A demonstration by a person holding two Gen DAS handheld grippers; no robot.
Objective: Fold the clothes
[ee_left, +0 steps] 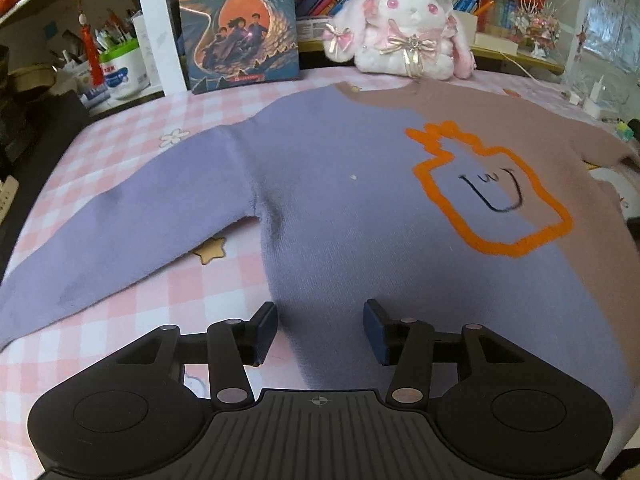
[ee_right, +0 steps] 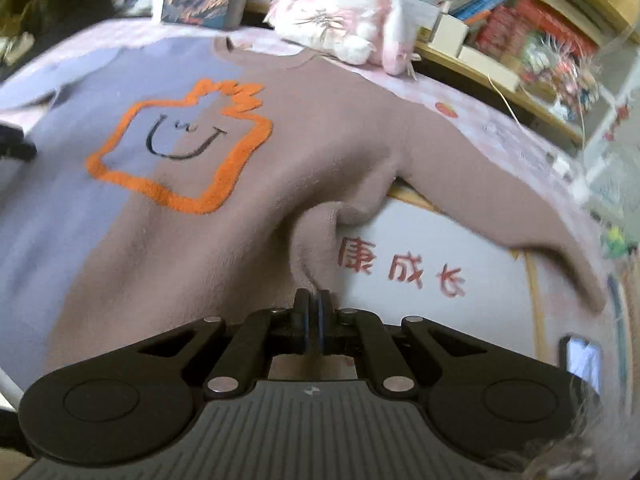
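A two-tone sweater (ee_left: 340, 208) lies spread on a pink checked tablecloth (ee_left: 132, 136), purple on its left half, brown on its right, with an orange outlined figure (ee_left: 492, 196) on the chest. My left gripper (ee_left: 320, 330) is open over the purple bottom hem, with its jaws on either side of the sweater's left edge. My right gripper (ee_right: 319, 304) is shut on the brown side edge of the sweater (ee_right: 248, 216) and lifts a ridge of cloth (ee_right: 316, 236). The brown sleeve (ee_right: 500, 204) stretches out to the right.
A plush rabbit (ee_left: 404, 36) and an upright book (ee_left: 240, 24) stand at the far edge of the table, before bookshelves. A white tub with pens (ee_left: 120, 68) is at the back left. A white mat with red characters (ee_right: 404, 268) lies under the brown sleeve.
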